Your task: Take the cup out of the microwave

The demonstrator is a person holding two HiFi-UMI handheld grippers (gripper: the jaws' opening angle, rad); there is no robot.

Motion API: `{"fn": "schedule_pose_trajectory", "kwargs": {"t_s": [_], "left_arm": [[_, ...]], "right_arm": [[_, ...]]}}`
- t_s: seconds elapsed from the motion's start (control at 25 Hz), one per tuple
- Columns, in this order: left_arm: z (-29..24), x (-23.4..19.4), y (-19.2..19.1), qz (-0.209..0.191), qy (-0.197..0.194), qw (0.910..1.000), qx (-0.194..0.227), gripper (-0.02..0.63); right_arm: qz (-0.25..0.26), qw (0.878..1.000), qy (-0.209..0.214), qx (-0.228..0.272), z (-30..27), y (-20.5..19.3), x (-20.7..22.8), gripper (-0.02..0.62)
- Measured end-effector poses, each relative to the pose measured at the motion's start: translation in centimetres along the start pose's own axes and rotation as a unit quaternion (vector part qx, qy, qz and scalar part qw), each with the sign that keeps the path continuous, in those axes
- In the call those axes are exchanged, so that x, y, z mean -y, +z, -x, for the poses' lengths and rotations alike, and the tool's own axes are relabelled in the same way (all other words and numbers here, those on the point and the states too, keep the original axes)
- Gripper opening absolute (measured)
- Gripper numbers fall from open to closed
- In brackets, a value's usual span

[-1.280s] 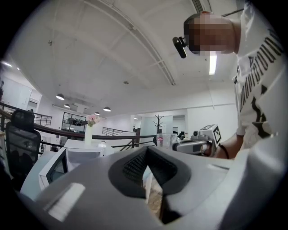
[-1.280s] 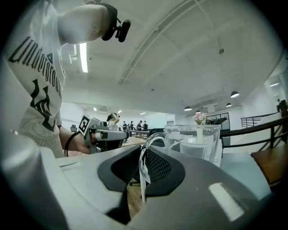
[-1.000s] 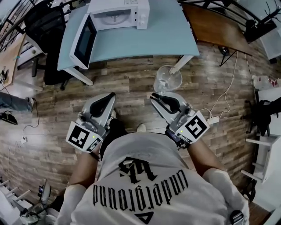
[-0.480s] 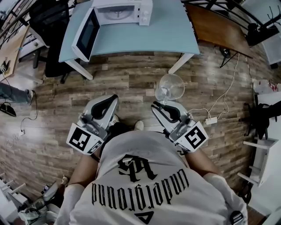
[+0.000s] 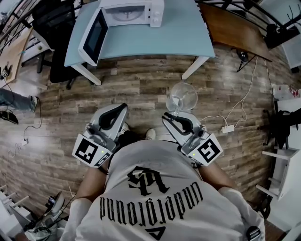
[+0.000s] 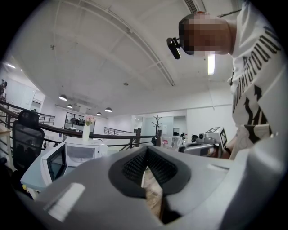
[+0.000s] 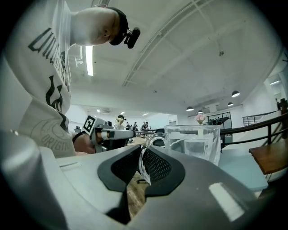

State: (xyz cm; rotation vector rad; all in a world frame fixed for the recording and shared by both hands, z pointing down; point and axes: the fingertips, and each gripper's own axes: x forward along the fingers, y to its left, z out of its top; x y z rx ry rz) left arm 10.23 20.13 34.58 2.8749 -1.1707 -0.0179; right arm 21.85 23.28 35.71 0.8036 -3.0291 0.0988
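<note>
A clear glass cup (image 5: 182, 96) hangs over the wooden floor, a step back from the blue table (image 5: 155, 40). My right gripper (image 5: 168, 115) is shut on the cup's handle (image 7: 143, 162), and the cup body (image 7: 194, 142) stands upright just beyond the jaws. To the left of it, my left gripper (image 5: 119, 109) is shut with nothing between its pads (image 6: 135, 167). On the table stands the white microwave (image 5: 132, 11) with its door (image 5: 92, 37) swung wide and its chamber bare. The left gripper view also catches the microwave (image 6: 72, 157).
A black office chair (image 5: 51, 28) stands left of the table and a brown desk (image 5: 235, 29) to its right. Cables and a power strip (image 5: 228, 128) lie on the floor at the right. A white shelf unit (image 5: 282, 172) is at the far right.
Both grippers have drawn back a little from the table, and the cup went along in the right one. The jaws of both look the same as before.
</note>
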Motion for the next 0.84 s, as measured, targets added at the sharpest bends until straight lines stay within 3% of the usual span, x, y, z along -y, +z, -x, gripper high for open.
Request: {"fn": "schedule_pose_trajectory", "kwargs": {"t_s": [0.84], "left_arm": [[-0.1, -2.0, -0.4, 0.012, -0.002, 0.9999, -0.004, 0.049]], "right_arm": [[-0.005, 1.0, 0.002, -0.005, -2.2, 0.0, 0.5, 0.035]]}}
